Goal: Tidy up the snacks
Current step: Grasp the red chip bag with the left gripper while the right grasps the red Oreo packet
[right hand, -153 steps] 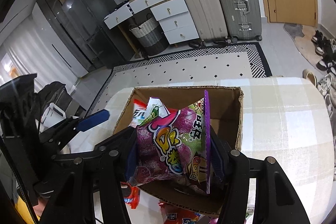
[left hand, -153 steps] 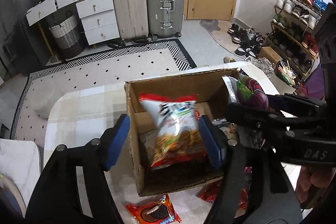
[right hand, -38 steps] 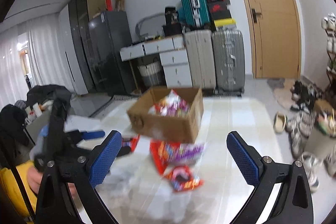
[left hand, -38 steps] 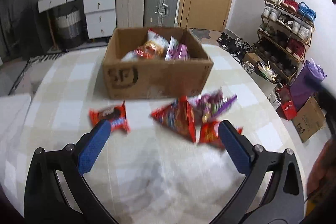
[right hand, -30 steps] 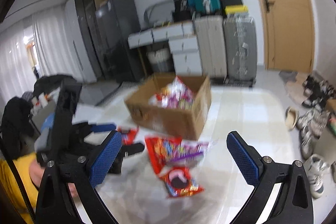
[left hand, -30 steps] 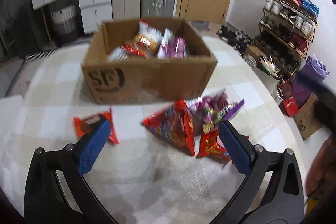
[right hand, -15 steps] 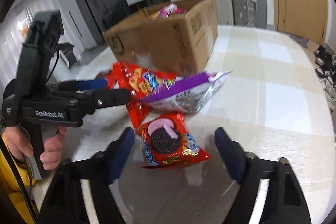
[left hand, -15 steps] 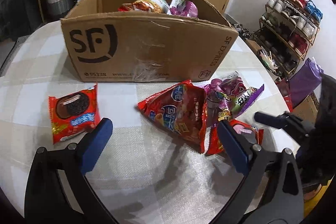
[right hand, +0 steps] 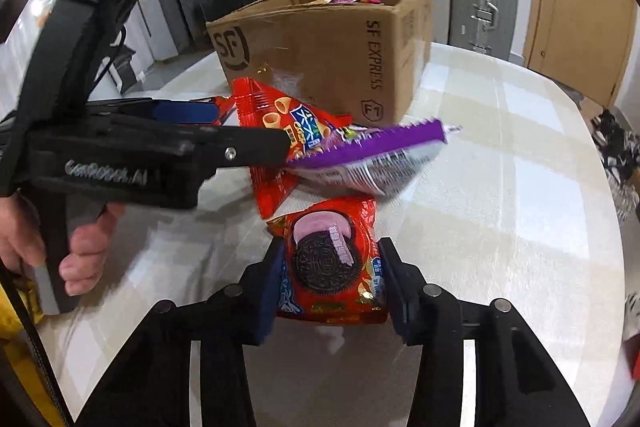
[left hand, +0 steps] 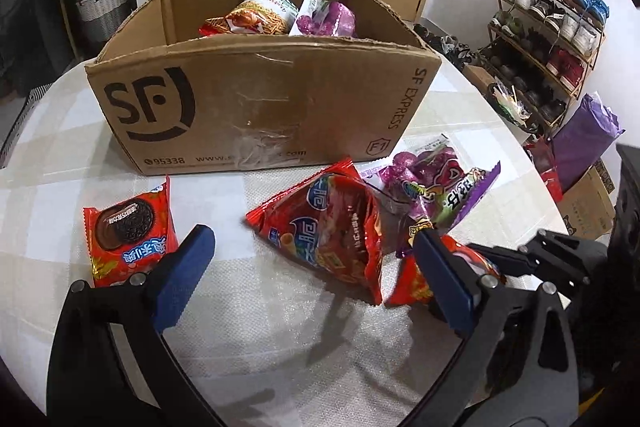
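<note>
Plainly: box (left hand: 260,107) reads "SF EXPRESS"; right claw (right hand: 330,277) grips cookie pack (right hand: 332,263); left claw (left hand: 312,275) open, perhaps "GenRobot.AI".

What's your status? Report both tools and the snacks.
Right tool just closed on the cookie pack. Left tool open, over the red cone-snack bag. Box part-filled, path clear.

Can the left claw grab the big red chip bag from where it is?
Probably yes. The left claw is open, and the red chip bag lies on the table right ahead between its pads, with nothing in front. The purple candy bag leans against its far side, so it may get nudged.
</note>
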Action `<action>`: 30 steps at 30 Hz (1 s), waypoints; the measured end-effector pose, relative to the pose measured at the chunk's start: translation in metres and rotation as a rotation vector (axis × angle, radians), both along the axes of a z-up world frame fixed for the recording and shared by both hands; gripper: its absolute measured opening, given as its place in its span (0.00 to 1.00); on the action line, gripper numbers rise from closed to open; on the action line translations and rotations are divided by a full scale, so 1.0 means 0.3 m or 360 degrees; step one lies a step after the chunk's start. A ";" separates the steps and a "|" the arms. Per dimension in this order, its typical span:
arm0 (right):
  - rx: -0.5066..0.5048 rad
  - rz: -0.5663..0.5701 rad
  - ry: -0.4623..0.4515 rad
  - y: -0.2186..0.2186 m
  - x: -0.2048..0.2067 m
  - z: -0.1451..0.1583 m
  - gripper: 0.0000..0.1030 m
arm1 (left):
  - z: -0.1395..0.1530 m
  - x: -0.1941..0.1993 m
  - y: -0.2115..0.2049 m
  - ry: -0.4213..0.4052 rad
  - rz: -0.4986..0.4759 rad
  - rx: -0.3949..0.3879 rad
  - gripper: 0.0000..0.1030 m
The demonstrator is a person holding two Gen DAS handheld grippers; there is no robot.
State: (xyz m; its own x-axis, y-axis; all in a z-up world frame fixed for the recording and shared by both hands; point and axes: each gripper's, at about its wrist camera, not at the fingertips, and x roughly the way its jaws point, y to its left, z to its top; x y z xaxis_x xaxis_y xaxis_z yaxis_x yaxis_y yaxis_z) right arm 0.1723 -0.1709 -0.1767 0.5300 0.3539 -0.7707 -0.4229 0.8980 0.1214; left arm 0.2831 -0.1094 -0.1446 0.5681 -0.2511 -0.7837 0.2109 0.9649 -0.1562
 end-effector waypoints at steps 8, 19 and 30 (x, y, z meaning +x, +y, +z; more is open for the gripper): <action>0.0417 -0.0251 0.0052 -0.195 -0.106 0.032 0.45 | -0.021 0.010 -0.035 0.0011 0.0002 0.0103 0.95; 0.0559 -0.0297 -0.0014 -0.235 -0.238 0.079 0.45 | -0.059 0.056 -0.082 0.0016 -0.0044 0.0137 0.55; 0.0606 -0.0363 -0.0127 -0.253 -0.327 0.211 0.45 | 0.056 -0.116 -0.034 -0.0036 -0.0070 0.0029 0.46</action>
State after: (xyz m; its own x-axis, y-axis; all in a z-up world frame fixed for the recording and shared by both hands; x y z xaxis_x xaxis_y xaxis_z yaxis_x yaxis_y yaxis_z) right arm 0.0742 -0.2468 -0.1134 0.6798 0.4716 -0.5617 -0.2406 0.8669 0.4366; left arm 0.2482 -0.1195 -0.1278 0.5743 -0.2619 -0.7756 0.2565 0.9573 -0.1333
